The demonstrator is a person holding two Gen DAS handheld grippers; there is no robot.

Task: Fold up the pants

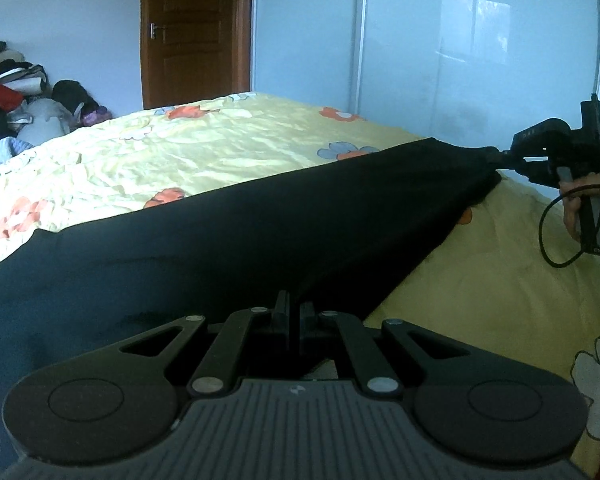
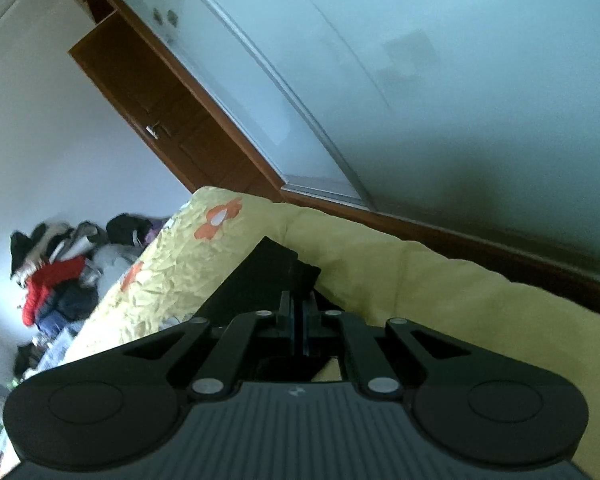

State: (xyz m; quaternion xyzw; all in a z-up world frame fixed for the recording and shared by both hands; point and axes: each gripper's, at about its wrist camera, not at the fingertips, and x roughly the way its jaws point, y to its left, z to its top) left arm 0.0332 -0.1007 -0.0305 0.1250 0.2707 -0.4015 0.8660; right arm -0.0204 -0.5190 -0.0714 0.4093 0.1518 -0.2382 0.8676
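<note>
Black, smooth pants [image 1: 260, 232] stretch taut over my crinkled yellow floral bedsheet [image 1: 180, 148]. My left gripper [image 1: 294, 308] clamps the cloth at six o'clock, my right gripper [image 1: 500, 156] pinches its three o'clock end.

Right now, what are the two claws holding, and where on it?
Both hold the black fabric pants: the left claw is shut on the near edge, the right claw on the bunched far end.
</note>
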